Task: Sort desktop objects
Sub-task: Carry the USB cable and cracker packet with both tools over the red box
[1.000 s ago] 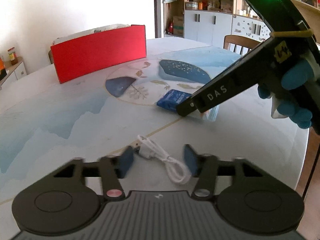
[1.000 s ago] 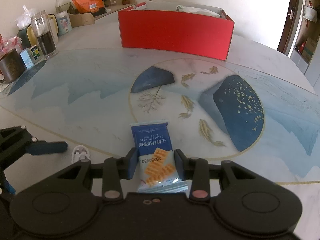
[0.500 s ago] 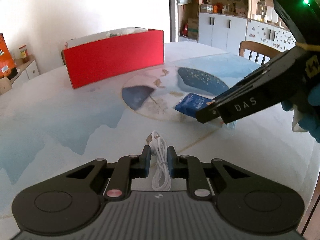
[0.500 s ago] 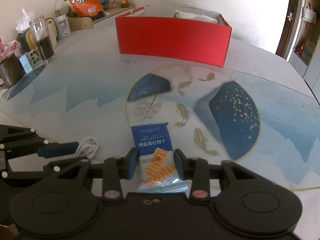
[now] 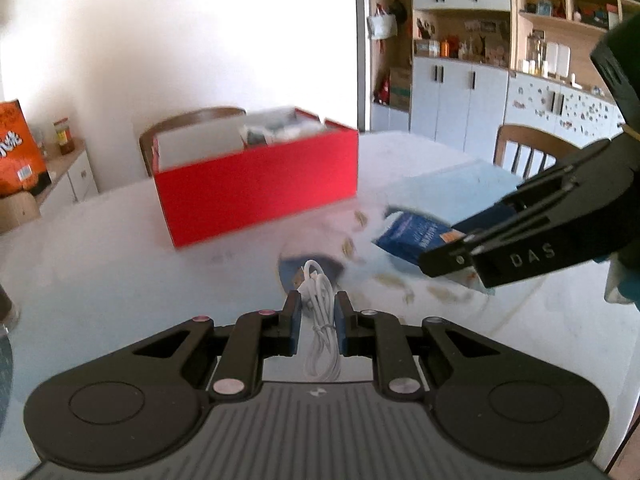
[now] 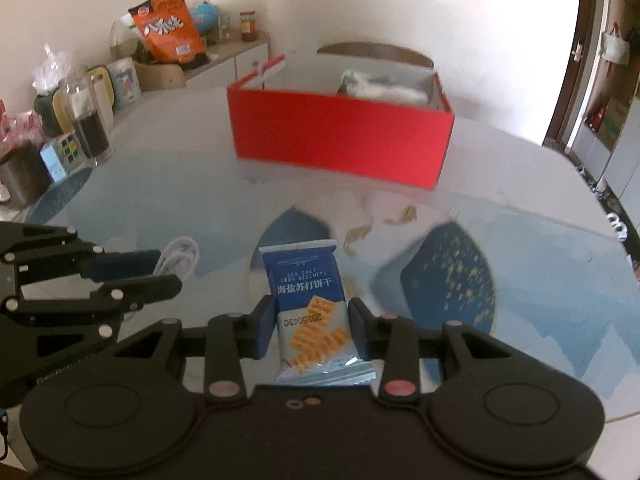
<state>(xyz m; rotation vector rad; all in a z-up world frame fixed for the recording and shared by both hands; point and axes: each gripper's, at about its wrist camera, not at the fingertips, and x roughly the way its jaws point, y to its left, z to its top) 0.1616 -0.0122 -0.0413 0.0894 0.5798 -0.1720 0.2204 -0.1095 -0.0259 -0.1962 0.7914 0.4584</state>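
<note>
Blue-and-white tabletop (image 6: 160, 184): painted scenery spreads under everything I see.
Red box (image 6: 340, 140): open, far side of tabletop, items already inside.
Right claw (image 6: 312, 328): I have it clenched on the biscuit packet (image 6: 310, 300), lifted clear.
Left claw (image 5: 318, 322): I have it pinched on the white cable (image 5: 319, 320), coil hanging between the pads.
</note>
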